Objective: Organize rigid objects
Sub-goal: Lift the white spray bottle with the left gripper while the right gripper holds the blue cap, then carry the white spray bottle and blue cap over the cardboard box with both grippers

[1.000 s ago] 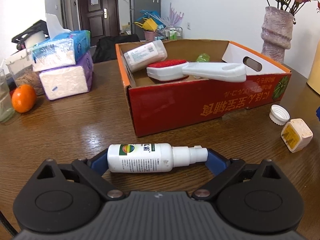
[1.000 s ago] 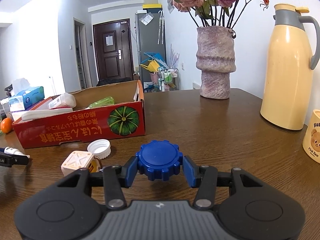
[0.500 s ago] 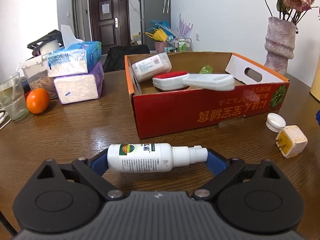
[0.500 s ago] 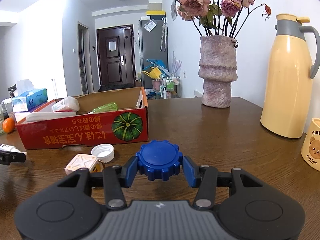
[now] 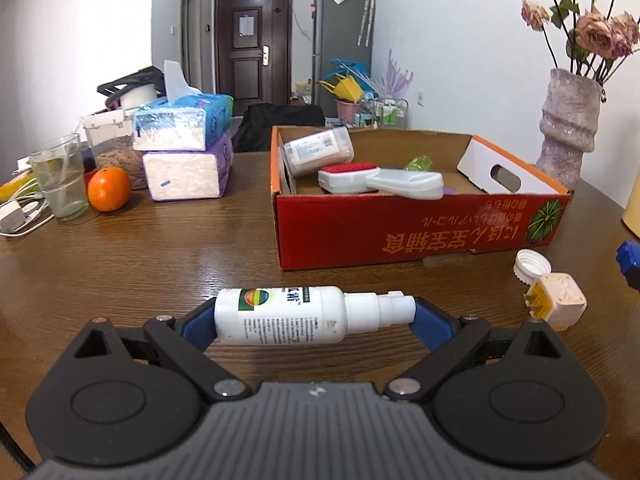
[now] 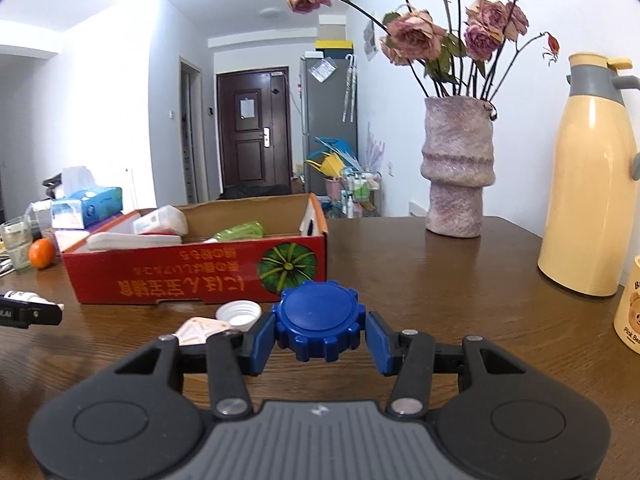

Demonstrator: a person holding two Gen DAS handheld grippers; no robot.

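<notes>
Near the box: the red cardboard box (image 5: 420, 224) with the printed pumpkin, open at the top, serves as the landmark on the brown wooden table (image 5: 140, 256).
Left tool: the left gripper (image 5: 316, 316) is closed lengthwise on a white plastic spray bottle (image 5: 296, 314) with a coloured label, one blue pad at its base and one at its nozzle; the bottle lies level, short of the box's front wall and apparently clear of the table.
Right tool: the right gripper (image 6: 318, 334) pinches a blue ridged plastic lid (image 6: 319, 320) between its blue pads, held flat, in front of the box's pumpkin corner.
Already in the box: a clear cylindrical jar (image 5: 318, 152) with a paper label, a white brush (image 5: 380, 178) with a red pad, and a green plastic item (image 5: 418, 163).
Loose by the box: a white ribbed bottle cap (image 5: 532, 264) and a cream cube plug adapter (image 5: 558, 300), both just in front of the box's right end.
Step in hand: judged as carrying, with both items gripped and neither yet over the box.
Next move: likely each tool must rise above the front wall, reach over the interior, and release where the brush and jar leave room.
</notes>
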